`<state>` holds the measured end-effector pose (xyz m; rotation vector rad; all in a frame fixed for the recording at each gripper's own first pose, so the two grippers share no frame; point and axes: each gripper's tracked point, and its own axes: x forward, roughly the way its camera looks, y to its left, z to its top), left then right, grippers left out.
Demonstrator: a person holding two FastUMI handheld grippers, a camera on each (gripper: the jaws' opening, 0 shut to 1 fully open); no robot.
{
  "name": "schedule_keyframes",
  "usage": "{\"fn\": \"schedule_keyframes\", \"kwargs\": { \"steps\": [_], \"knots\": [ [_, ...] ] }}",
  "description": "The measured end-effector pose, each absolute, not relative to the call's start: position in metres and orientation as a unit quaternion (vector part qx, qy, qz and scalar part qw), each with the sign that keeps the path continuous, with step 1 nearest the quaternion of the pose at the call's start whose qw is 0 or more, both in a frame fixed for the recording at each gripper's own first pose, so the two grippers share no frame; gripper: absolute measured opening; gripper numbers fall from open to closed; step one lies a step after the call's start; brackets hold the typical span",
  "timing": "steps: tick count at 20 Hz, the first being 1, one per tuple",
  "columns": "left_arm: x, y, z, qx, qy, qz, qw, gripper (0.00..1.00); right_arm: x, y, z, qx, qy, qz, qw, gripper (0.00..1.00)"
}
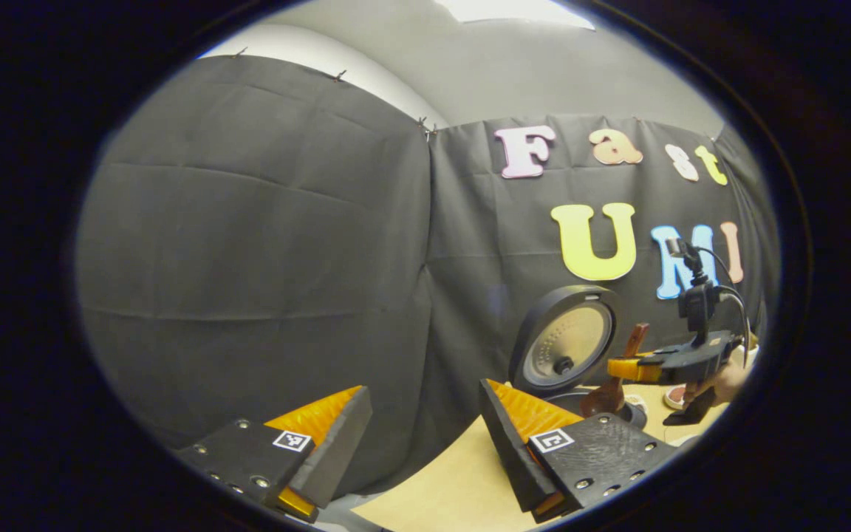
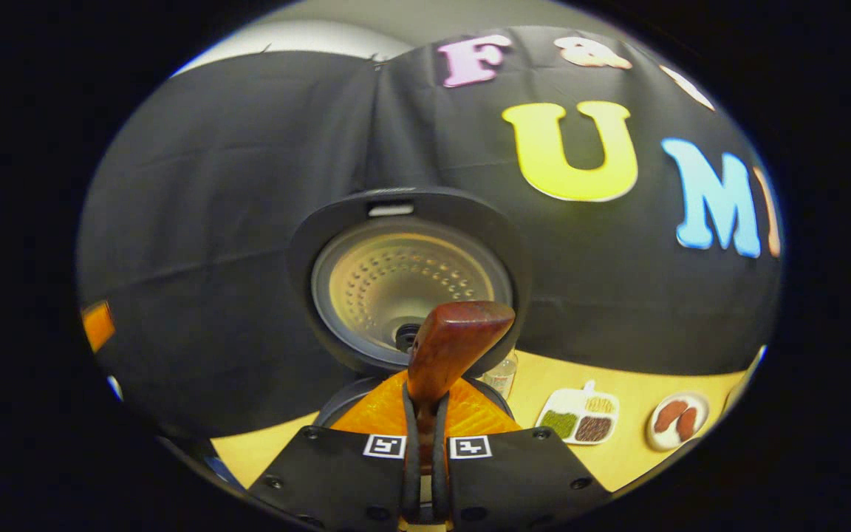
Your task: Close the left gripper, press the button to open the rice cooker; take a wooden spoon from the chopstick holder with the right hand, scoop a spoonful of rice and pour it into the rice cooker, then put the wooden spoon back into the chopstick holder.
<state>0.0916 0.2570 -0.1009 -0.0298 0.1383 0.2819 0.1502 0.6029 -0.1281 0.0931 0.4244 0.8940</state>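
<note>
The rice cooker (image 1: 569, 340) stands on the table with its round lid (image 2: 403, 288) swung up and the perforated inner plate facing me. My right gripper (image 2: 425, 405) is shut on the wooden spoon (image 2: 455, 340), whose handle end sticks up in front of the lid. In the left gripper view the right gripper (image 1: 647, 367) hovers by the cooker, and the wooden spoon (image 1: 606, 395) hangs with its bowl down over the pot's mouth. Whether rice lies in the bowl cannot be told. My left gripper (image 1: 422, 436) is open and holds nothing, low at the table's left, well away from the cooker.
A hand (image 1: 728, 377) holds the right gripper. Right of the cooker on the wooden table (image 2: 544, 384) lie a white divided dish (image 2: 580, 417) with grains and a small round plate (image 2: 677, 421) with brown pieces. A small clear bottle (image 2: 501, 373) stands beside the cooker.
</note>
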Motion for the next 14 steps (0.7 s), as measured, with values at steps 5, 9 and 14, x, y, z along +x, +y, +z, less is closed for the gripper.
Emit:
{"fn": "schedule_keyframes", "kwargs": {
  "steps": [5,9,14],
  "knots": [
    [0.112,0.226,-0.096,-0.02,0.063,0.114,0.991,0.87,0.163,0.563,-0.107,0.162,0.223,0.396,0.876,0.07],
    [0.122,0.204,-0.086,-0.028,0.059,0.093,0.994,0.87,0.173,0.504,-0.089,0.21,0.231,0.354,0.882,0.08],
    [0.134,0.176,-0.084,-0.042,0.059,0.07,0.995,0.87,0.188,0.426,-0.097,0.211,0.228,0.299,0.902,0.05]
  ]
}}
